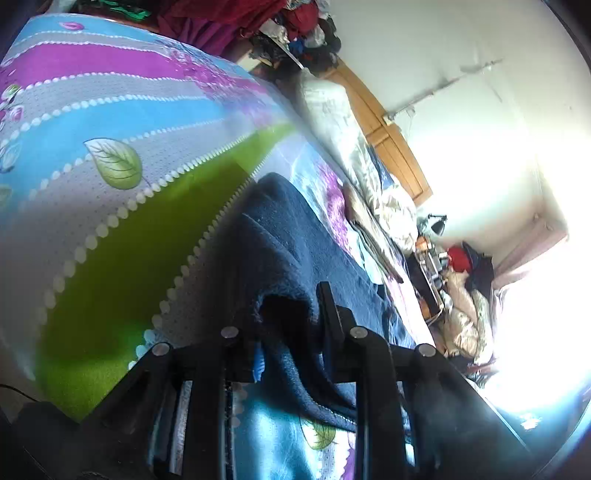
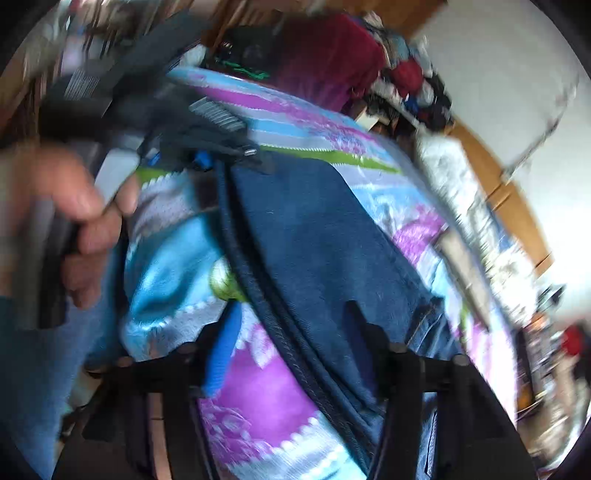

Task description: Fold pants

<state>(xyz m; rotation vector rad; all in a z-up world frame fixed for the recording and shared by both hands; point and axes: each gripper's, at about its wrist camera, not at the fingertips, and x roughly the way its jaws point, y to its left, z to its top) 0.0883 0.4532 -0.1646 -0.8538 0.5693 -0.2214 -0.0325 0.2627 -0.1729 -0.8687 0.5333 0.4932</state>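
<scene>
On the bed's flowered sheet (image 1: 122,110) lie dark navy, fuzzy pants (image 2: 325,236), seamed edge doubled. The left gripper (image 1: 288,314) has its jaws pinching a bunched fold; the right gripper (image 2: 291,328) jaws straddle the pants, spread.

Home bedroom: floral bedsheet (image 1: 110,110), wooden headboard (image 1: 388,136), clothes pile (image 1: 306,26).
</scene>
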